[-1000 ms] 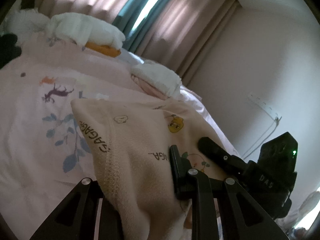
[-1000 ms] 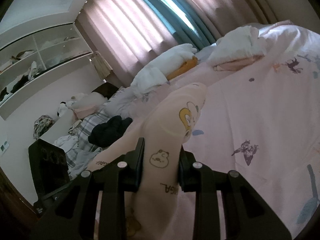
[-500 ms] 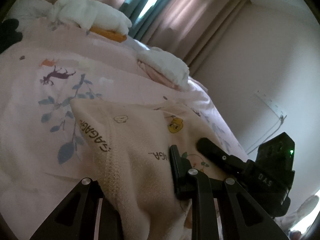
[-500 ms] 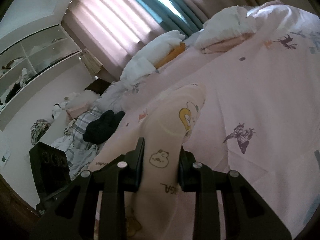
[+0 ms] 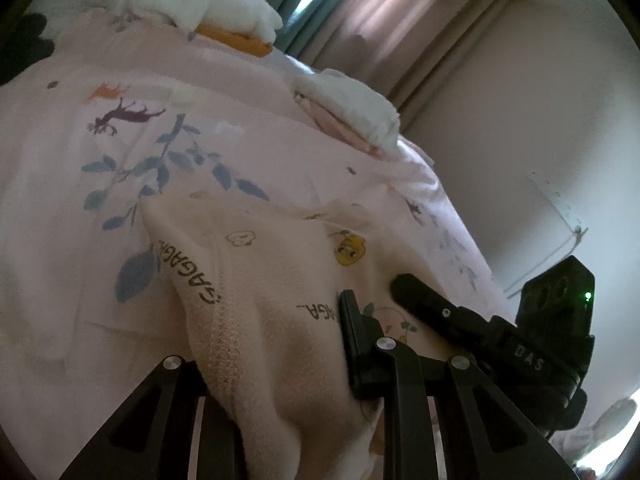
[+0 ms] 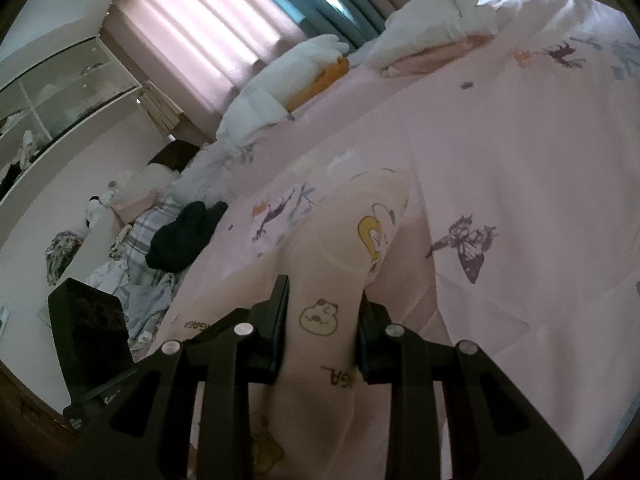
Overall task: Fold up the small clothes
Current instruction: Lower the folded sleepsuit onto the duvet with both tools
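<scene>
Two grippers hold one cream printed garment (image 5: pixel 280 300) above the pink bed (image 5: pixel 80 200). The left gripper (image 5: pixel 276 344) pinches a stitched hem edge, though only one of its fingers (image 5: pixel 352 332) shows; the other is buried under cloth. The right gripper (image 6: pixel 322 316) has both fingers (image 6: pixel 278 320) pressed onto a bunched band of the same fabric, which runs forward between them and droops onto the bed just ahead.

Judging by this, the step in hand is laying or spreading the garment before a fold. To do it well, keep both grips firm, draw the two held edges apart until the cloth between them is taut and free of creases, then lower it evenly so the far end touches first and the rest rolls flat.

Much is hidden: the garment's overall shape, its sleeves or legs, and its near edge fall below both views. Whether it is a shirt or trousers cannot be told.
</scene>
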Demonstrator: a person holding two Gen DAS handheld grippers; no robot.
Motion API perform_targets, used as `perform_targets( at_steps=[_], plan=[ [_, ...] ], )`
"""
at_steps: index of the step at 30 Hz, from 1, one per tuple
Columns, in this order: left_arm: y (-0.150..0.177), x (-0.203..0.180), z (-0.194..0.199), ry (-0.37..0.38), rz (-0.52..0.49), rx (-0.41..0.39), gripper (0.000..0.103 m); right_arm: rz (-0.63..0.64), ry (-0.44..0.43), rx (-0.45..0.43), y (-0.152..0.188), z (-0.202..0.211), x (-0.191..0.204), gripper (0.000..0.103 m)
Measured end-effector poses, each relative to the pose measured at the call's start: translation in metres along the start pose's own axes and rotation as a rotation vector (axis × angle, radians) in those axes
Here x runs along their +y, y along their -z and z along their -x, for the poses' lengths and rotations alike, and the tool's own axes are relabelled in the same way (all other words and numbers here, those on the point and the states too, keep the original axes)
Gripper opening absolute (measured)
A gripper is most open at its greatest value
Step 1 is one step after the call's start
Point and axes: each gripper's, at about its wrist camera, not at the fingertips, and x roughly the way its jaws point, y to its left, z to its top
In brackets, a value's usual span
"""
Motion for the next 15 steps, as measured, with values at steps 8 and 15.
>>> perform_targets(
  at_steps=[8, 15],
  plan=[
    [0.007, 0.003, -0.008, -0.004, 0.014, 0.04, 0.022, -0.009, 0.035, 0.036, 0.003, -0.003, -0.008, 0.03],
    [0.013, 0.0, -0.016, -0.044, 0.007, 0.089, 0.022, -0.015, 0.12, 0.089, 0.007, -0.009, -0.015, 0.032]
  ],
)
